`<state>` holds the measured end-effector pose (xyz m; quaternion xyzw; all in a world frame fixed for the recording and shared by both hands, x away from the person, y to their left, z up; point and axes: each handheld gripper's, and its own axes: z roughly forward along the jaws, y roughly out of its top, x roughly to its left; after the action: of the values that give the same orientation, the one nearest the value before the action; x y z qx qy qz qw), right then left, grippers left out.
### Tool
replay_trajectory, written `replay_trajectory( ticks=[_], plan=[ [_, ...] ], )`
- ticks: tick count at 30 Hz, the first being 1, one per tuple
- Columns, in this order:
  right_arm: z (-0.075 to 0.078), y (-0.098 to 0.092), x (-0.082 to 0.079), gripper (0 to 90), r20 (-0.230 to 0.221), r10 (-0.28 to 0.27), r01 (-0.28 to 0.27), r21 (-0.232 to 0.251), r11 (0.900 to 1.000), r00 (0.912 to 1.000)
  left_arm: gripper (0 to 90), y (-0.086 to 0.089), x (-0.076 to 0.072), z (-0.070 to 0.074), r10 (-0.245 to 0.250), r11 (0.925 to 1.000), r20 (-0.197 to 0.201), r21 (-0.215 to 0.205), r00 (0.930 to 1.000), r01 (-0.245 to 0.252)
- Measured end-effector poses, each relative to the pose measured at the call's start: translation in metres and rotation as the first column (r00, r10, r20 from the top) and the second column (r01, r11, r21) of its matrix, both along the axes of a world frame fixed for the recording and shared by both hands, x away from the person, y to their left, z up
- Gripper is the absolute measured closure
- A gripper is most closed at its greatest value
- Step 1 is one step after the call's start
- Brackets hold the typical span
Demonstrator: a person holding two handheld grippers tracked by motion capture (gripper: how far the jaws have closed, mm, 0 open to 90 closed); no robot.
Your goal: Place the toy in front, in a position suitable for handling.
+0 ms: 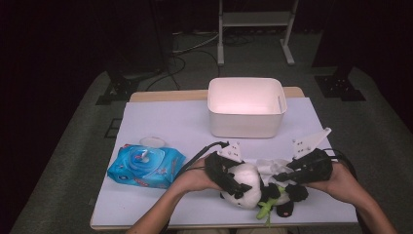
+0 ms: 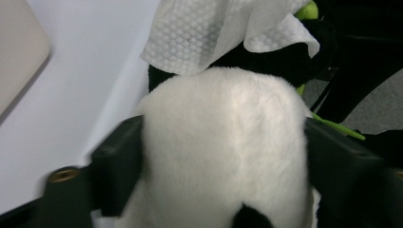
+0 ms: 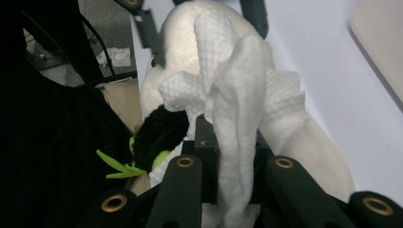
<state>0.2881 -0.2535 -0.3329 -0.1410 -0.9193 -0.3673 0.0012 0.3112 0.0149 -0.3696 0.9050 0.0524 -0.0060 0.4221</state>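
Observation:
A black-and-white panda plush (image 1: 246, 184) lies near the table's front edge, with green leaves at its paws. My left gripper (image 1: 237, 181) is shut on its white head (image 2: 223, 142), one jaw pressing on each side. My right gripper (image 1: 285, 175) is shut on a white wet wipe (image 3: 233, 95) pinched between its jaws. The wipe (image 1: 265, 165) drapes over the panda's body. The same wipe (image 2: 214, 28) lies just beyond the head in the left gripper view. A hand holds each gripper from below.
A white bin (image 1: 246, 105) stands at the back of the white table cover (image 1: 170, 122). A blue pack of wipes (image 1: 145, 165) lies at the left, with a small white lid (image 1: 152, 141) just behind it. Dark floor and stands surround the table.

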Motion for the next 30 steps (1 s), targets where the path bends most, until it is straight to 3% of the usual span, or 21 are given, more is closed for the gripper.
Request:
replay_trajectory(
  ticks=[2, 5, 6, 9, 15, 18, 24, 26, 30],
  plan=[
    [0.000, -0.002, 0.002, 80.9, 0.006, -0.004, 0.004, 0.009, 1.000, 1.0000, 37.7, 0.002, 0.000, 0.001, 0.009, 1.0000, 0.016, -0.004, 0.9998, -0.009],
    [0.005, -0.003, 0.007, 80.8, 0.011, -0.014, 0.014, 0.022, 1.000, 0.9998, 44.1, 0.004, 0.004, 0.004, 0.014, 0.9997, 0.036, -0.022, 0.9992, -0.013],
    [0.007, -0.003, 0.009, 80.9, 0.012, -0.018, 0.017, 0.023, 1.000, 0.9998, 44.7, 0.003, 0.007, 0.006, 0.010, 0.9997, 0.031, -0.021, 0.9995, -0.010],
    [0.012, -0.001, 0.017, 80.9, 0.019, -0.016, 0.016, 0.028, 0.999, 0.9997, 45.4, 0.001, 0.012, 0.015, -0.007, 1.0000, 0.075, 0.006, 0.9972, 0.006],
    [0.023, 0.008, 0.040, 80.8, 0.035, -0.015, 0.015, 0.024, 1.000, 0.9993, 45.4, 0.007, 0.026, 0.032, -0.003, 0.9991, 0.190, 0.042, 0.9818, -0.005],
    [0.026, 0.014, 0.055, 80.8, 0.026, -0.016, 0.015, 0.025, 1.000, 0.9995, 45.2, 0.014, 0.033, 0.033, 0.006, 0.9993, 0.209, 0.036, 0.9778, -0.014],
    [0.025, 0.028, 0.078, 80.7, 0.004, -0.007, 0.007, 0.017, 1.000, 1.0000, 43.8, 0.021, 0.035, 0.024, 0.000, 0.9996, 0.207, 0.026, 0.9784, -0.005],
    [0.023, 0.030, 0.079, 80.7, 0.000, -0.003, 0.003, 0.017, 1.000, 1.0000, 43.4, 0.023, 0.034, 0.022, 0.005, 0.9996, 0.201, 0.027, 0.9796, -0.011],
    [0.015, 0.037, 0.076, 80.7, -0.022, 0.012, -0.012, -0.001, 1.000, 0.9997, 37.2, 0.026, 0.029, 0.011, 0.017, 0.9991, 0.148, 0.037, 0.9888, -0.023]
  ],
)
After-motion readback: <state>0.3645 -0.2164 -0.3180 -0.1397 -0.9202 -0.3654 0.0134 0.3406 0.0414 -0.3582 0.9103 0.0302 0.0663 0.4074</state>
